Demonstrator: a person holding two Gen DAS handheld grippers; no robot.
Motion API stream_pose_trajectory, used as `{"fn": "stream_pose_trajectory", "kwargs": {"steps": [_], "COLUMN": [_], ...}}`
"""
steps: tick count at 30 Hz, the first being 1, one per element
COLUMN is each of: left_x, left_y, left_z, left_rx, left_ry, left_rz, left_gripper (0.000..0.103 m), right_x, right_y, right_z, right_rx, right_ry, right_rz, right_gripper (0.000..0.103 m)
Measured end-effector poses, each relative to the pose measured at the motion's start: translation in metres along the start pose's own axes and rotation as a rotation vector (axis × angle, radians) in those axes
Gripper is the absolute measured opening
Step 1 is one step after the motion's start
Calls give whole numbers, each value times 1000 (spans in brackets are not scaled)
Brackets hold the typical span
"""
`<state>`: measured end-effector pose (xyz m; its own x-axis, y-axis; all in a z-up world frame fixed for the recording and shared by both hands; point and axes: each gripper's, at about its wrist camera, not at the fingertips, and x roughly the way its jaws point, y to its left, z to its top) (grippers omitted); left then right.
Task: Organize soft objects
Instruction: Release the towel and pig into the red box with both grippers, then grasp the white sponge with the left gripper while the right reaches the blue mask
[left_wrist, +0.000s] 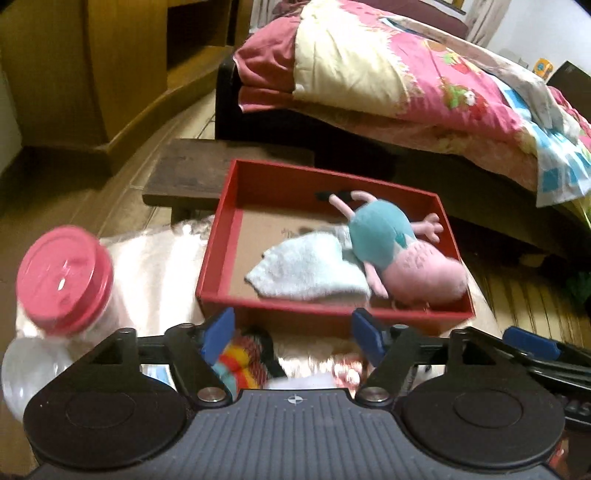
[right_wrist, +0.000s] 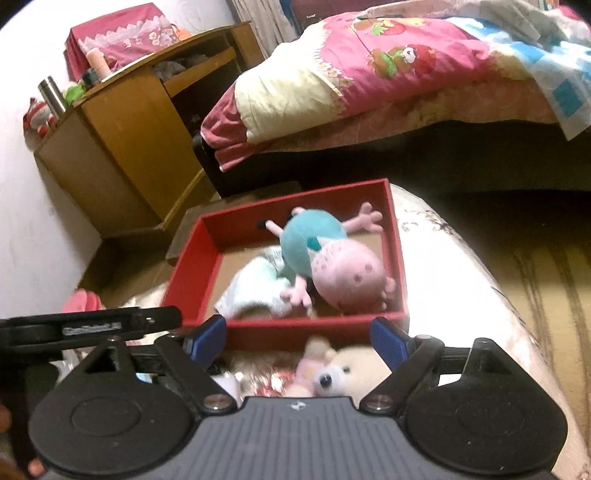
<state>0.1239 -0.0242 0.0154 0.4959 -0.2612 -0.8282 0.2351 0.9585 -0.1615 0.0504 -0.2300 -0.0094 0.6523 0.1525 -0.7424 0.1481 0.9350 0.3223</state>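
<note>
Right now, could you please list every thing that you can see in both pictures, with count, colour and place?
cardboard box: one, red, on the pale cloth surface.
plush pig toy: one, pink with teal dress, inside the box.
fluffy cloth: one, pale blue, inside the box, beside the pig.
plastic jar: one, clear with pink lid, left of the box.
striped soft toy: one, multicoloured, before the box.
plush bear: one, cream, before the box.
quilt: one, pink and cream, on the bed.
wooden cabinet: one, brown, by the wall.
left gripper: open, empty.
right gripper: open, empty.
</note>
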Motion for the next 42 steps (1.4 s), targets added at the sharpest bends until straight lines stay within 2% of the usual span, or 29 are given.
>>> {"fn": "stream_pose_trajectory", "kwargs": {"steps": [5, 11, 15, 24, 31, 37, 42], "left_x": [-14, -27, -32, -29, -32, -40, -44], "left_y": [-1, -8, -8, -2, 3, 15, 26], "left_z": [-26, -53, -61, -83, -99, -107, -117], "left_rx": [27, 83, 80, 110, 115, 66, 37], "left_ry": [12, -23, -24, 23, 74, 107, 130], "left_rz": [2, 26, 1, 18, -7, -61, -72], "left_gripper": [76, 79, 82, 84, 84, 86, 86], "right_x": [-8, -12, -14, -12, -14, -14, -13], "right_y": [6, 3, 2, -9, -4, 9, 19], "right_z": [-19, -34, -38, -55, -73, -91, -99], "right_rx": [-79, -78, -103, -89, -111, -155, -203], "right_ry": [4, 41, 47, 111, 163, 212, 223], "right_rz": [-72, -76, -104, -88, -53, -16, -5], "right_gripper": [64, 65, 65, 65, 65, 65, 65]}}
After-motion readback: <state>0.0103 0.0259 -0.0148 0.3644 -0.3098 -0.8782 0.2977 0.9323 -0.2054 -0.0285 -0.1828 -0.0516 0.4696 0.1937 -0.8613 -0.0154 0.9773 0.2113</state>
